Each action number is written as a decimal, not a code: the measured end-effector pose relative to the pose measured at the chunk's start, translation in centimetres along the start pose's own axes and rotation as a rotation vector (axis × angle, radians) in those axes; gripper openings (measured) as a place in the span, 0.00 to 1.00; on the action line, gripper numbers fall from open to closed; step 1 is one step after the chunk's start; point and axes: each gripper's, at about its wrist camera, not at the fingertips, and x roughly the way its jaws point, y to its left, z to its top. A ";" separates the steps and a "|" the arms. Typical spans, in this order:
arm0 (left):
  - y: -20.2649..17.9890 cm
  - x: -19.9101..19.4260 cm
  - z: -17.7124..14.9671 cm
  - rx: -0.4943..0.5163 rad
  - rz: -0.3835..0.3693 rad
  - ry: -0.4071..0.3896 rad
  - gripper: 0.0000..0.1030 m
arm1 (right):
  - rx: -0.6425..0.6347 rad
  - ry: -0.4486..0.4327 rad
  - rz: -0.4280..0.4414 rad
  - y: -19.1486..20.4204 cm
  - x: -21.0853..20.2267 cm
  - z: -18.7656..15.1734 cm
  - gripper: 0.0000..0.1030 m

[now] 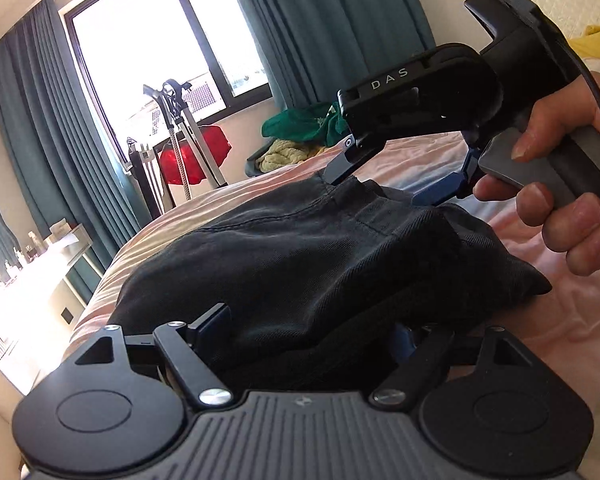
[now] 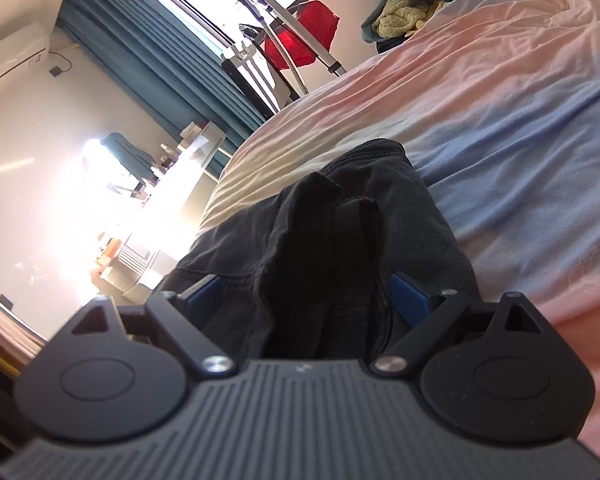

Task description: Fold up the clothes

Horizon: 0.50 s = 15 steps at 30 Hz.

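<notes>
The left tool (image 1: 312, 332) sits low at the near edge of the black denim garment (image 1: 300, 248), its two black fingers standing wide apart with a fold of the cloth bulging up between them; the left finger (image 1: 210, 320) shows clear of the cloth, the right one is mostly buried under it, so whether that pad presses on the fabric cannot be told. The right tool (image 1: 396, 184), gripped by a person's hand (image 1: 560, 208) on its grey handle, hangs over the far edge of the same garment, its blue-padded fingers spread and their tips just at the seamed hem. From its own camera the right tool (image 2: 308, 300) has its fingers wide apart too, a bunched ridge of the black garment (image 2: 340, 232) rising between them without being squeezed.

The garment lies crumpled on the bed's pink-to-blue wrinkled sheet (image 2: 500, 120), near the bed's window-side edge. Beyond the garment, at the far end of the bed, rests a heap of green and pale yellow clothes (image 1: 296, 136). Past the bed stand a garment steamer on a metal pole (image 1: 180, 136), a red bag (image 1: 196, 156), teal curtains (image 1: 52, 128) and a bright window (image 1: 148, 40).
</notes>
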 end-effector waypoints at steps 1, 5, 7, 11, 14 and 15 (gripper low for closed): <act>0.0 -0.8 -0.5 -0.004 -0.004 -0.006 0.79 | 0.012 -0.002 0.007 0.0 -0.1 0.0 0.90; -0.1 -2.6 -1.6 -0.019 -0.031 -0.033 0.79 | 0.069 0.024 0.063 -0.3 0.0 0.2 0.90; -0.8 -3.7 -2.2 -0.035 -0.048 -0.039 0.79 | -0.008 0.044 -0.014 0.6 1.1 -0.1 0.90; -0.5 -4.3 -2.8 -0.085 -0.075 -0.043 0.79 | -0.128 0.041 -0.129 2.4 2.9 -1.4 0.86; 0.2 -4.8 -3.2 -0.126 -0.087 -0.048 0.79 | -0.154 0.014 -0.154 3.1 3.3 -1.9 0.51; 0.4 -5.0 -3.3 -0.139 -0.091 -0.050 0.79 | -0.144 0.010 -0.146 3.1 3.2 -2.0 0.40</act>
